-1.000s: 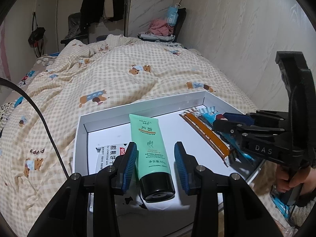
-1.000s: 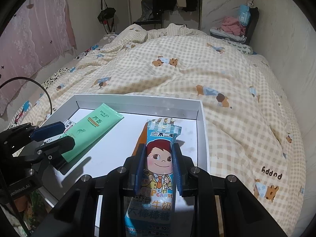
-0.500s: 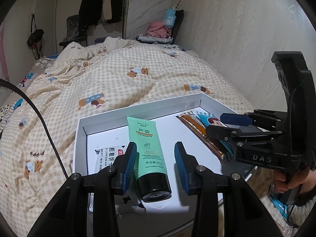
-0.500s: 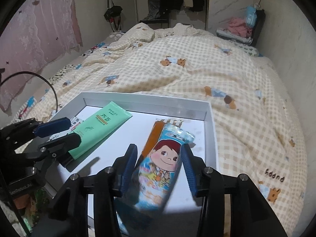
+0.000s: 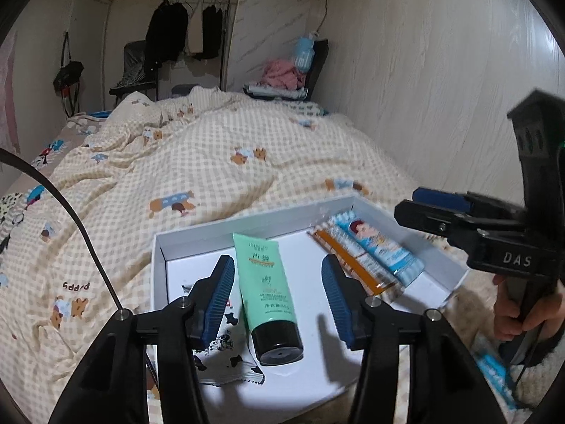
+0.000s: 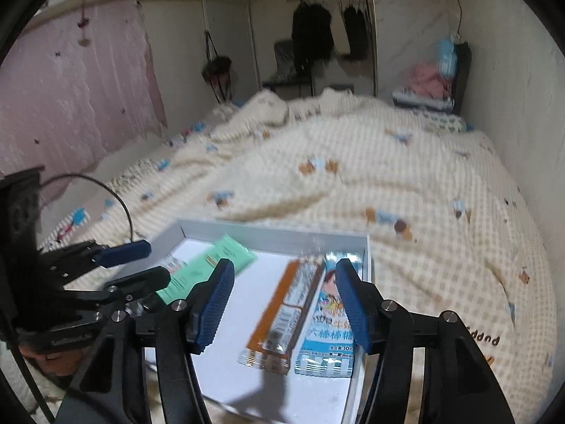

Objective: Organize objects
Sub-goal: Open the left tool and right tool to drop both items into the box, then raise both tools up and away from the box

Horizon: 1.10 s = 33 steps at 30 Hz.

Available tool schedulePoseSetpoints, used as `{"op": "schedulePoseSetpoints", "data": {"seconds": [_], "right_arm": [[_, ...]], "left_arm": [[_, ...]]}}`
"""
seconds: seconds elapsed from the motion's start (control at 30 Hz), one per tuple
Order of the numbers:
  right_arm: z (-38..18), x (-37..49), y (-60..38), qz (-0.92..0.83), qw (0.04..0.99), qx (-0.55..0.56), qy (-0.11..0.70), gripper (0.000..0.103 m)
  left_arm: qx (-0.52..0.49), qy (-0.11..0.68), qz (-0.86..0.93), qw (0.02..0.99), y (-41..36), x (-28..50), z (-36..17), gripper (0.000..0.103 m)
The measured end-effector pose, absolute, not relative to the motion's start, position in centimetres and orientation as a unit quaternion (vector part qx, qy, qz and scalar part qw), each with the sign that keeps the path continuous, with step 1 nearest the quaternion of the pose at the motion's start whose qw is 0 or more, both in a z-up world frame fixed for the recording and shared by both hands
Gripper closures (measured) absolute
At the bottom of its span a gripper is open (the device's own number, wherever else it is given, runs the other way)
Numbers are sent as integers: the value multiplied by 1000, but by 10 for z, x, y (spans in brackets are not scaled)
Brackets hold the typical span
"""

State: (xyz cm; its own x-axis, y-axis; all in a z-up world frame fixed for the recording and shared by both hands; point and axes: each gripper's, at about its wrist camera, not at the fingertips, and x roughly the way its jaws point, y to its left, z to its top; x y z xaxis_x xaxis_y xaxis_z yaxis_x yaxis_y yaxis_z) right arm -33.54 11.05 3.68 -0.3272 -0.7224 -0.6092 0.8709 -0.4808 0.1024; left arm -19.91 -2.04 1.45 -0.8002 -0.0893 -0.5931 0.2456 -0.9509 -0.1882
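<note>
A bedroom: a bed under a checked quilt (image 5: 219,162) with bear prints fills the middle of both views, a clothes rail (image 5: 190,0) at the upper centre. On the quilt, in the lower centre of each frame, lies a shallow white box (image 5: 160,247). Inside it, a green tube (image 5: 266,282) with a black cap rests lengthwise at centre-left, partly over a cow-print sachet (image 5: 229,353); an orange stick pack (image 6: 282,311) and a blue candy pack (image 6: 328,321) lie side by side against the right wall. The left tongs (image 5: 279,296) have just been opening and stand apart, astride the tube without pressing it. The right tongs (image 6: 284,304) have likewise just been opening, apart above the two packs, gripping nothing. Judgement: both items are released and the step is withdrawal. To do it well, lift each tool straight clear, pads wide, so neither drags the tube nor nudges the packs out of line.
</note>
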Motion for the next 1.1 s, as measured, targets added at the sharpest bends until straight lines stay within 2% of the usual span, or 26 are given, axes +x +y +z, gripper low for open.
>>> {"op": "schedulePoseSetpoints", "data": {"seconds": [0.23,0.37,0.47,0.9,1.0,1.1], "right_arm": [[59,-328,121,-804,514,283,90,41],[70,-321,127,-801,527,273,72,41],[79,-313,132,-802,534,259,66,28],[123,-271,158,-790,576,204,43,28],[134,-262,169,-789,584,190,39,21],[146,-251,180,-784,596,173,31,21]], "left_arm": [[248,170,-951,69,-26,-174,44,41],[219,141,-963,71,-15,-162,62,38],[204,132,-969,53,-6,-155,73,36],[145,66,-987,-5,40,-119,114,24],[133,51,-990,-5,49,-109,122,24],[122,48,-991,-3,52,-99,130,23]]}}
